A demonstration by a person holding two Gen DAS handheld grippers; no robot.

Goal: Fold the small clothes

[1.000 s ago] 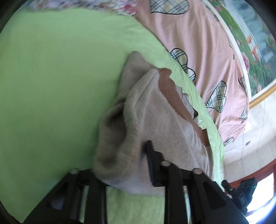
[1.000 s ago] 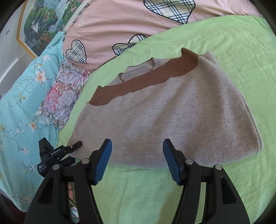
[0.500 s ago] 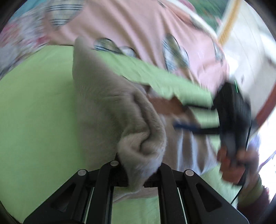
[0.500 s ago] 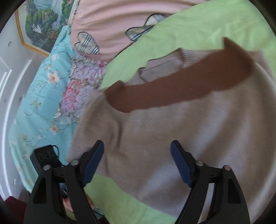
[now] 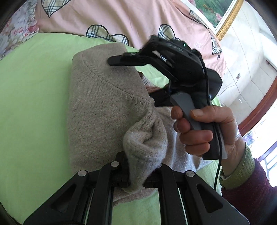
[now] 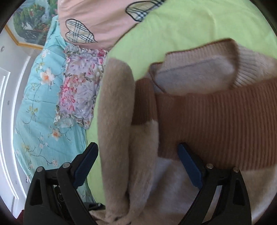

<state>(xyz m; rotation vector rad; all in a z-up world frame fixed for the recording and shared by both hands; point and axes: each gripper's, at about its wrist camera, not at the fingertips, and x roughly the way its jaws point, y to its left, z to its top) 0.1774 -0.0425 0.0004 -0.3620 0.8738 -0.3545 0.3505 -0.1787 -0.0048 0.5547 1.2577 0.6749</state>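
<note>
A small beige knit sweater with a brown ribbed band lies on the green sheet. My left gripper is shut on a bunched edge of the sweater and holds it folded over the rest. My right gripper is open, its blue-padded fingers low over the sweater on either side of the raised fold. In the left wrist view the right gripper hovers over the sweater, held by a hand.
A pink quilt with plaid hearts lies beyond the green sheet. A floral cloth and a turquoise flowered cover lie to the left. A framed picture hangs on the wall.
My left gripper has carried the held sweater edge over across the garment. My right gripper has moved forward and lower over the sweater, close to the brown band.
</note>
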